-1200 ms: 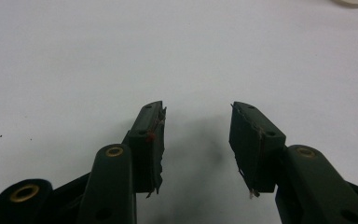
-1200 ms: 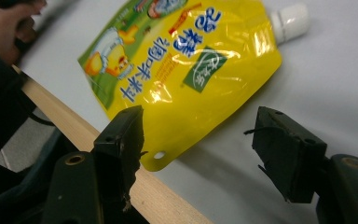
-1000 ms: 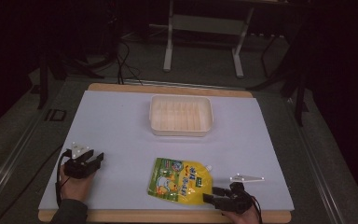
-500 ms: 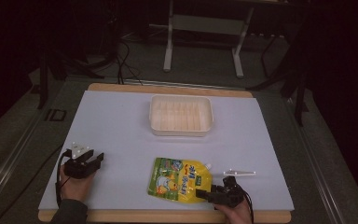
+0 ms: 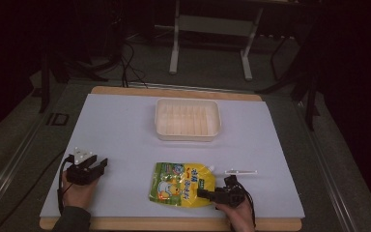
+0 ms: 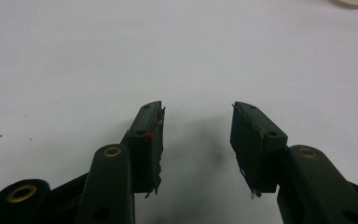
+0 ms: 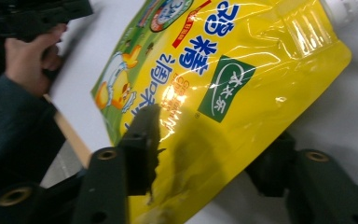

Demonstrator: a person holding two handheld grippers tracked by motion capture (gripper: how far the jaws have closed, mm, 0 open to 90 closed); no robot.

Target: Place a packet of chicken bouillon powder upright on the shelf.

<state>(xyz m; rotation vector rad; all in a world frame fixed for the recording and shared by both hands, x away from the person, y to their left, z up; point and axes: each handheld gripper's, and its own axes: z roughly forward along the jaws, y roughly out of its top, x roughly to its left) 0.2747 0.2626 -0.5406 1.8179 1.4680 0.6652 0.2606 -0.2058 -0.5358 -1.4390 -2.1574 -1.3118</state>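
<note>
Reaching in from the near edge of the worktop (image 5: 125,121), the right hand (image 5: 239,215) lies low and points its right gripper (image 5: 211,193) sideways at the yellow pouch (image 5: 181,183). The pouch lies flat on the worktop, and its near corner sits between the jaws. In the right gripper view one jaw lies on top of the pouch (image 7: 223,88) and the other sits under its edge. The jaws have just been closing, with the pouch between them, and they are about half open now. I cannot tell if they squeeze it yet.

The left hand (image 5: 77,191) rests on the worktop, well apart from the pouch. Its left gripper (image 5: 99,164) points forward, and in the left gripper view its jaws stand wide open over bare white worktop (image 6: 121,56) with nothing between them.

Since the earlier picture, the right hand has slid sideways toward the pouch, so the jaws now cover its corner. The left hand has stayed where it was. A white tray (image 5: 187,119) sits far ahead of both sets of jaws. It has not moved.
</note>
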